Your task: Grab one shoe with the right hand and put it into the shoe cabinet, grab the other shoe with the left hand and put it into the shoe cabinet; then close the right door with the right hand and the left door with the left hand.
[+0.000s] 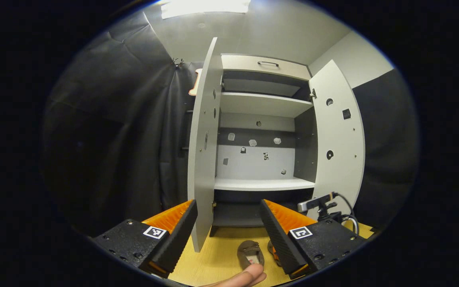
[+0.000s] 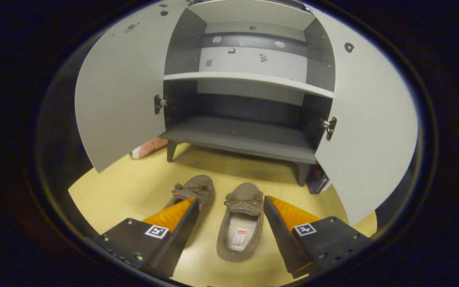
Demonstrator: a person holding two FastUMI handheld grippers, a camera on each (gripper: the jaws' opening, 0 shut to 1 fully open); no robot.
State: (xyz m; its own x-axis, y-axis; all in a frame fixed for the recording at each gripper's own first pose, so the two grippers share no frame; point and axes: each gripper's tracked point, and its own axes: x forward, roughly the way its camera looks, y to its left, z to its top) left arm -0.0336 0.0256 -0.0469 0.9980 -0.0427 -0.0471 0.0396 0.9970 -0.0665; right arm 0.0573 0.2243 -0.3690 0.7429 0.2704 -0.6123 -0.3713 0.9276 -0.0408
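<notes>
Shoes: 2 brown slippers lie side by side on the yellow floor (image 2: 126, 191) in front of the shoe cabinet (image 2: 245, 137), toes toward it. In the right gripper view, the right shoe (image 2: 240, 221) sits between the fingers of the right gripper (image 2: 229, 217), whose jaws stand wide and untouching around it; the left shoe (image 2: 195, 189) lies partly behind that gripper's left finger. Both doors stand open, the left door (image 2: 122, 91) and right door (image 2: 367, 119) swung outward. In the left gripper view, the left gripper (image 1: 227, 223) is held high with jaws wide, holding nothing, facing the cabinet's empty shelves (image 1: 263, 184). A fingertip (image 1: 249, 275) shows at the bottom edge.
</notes>
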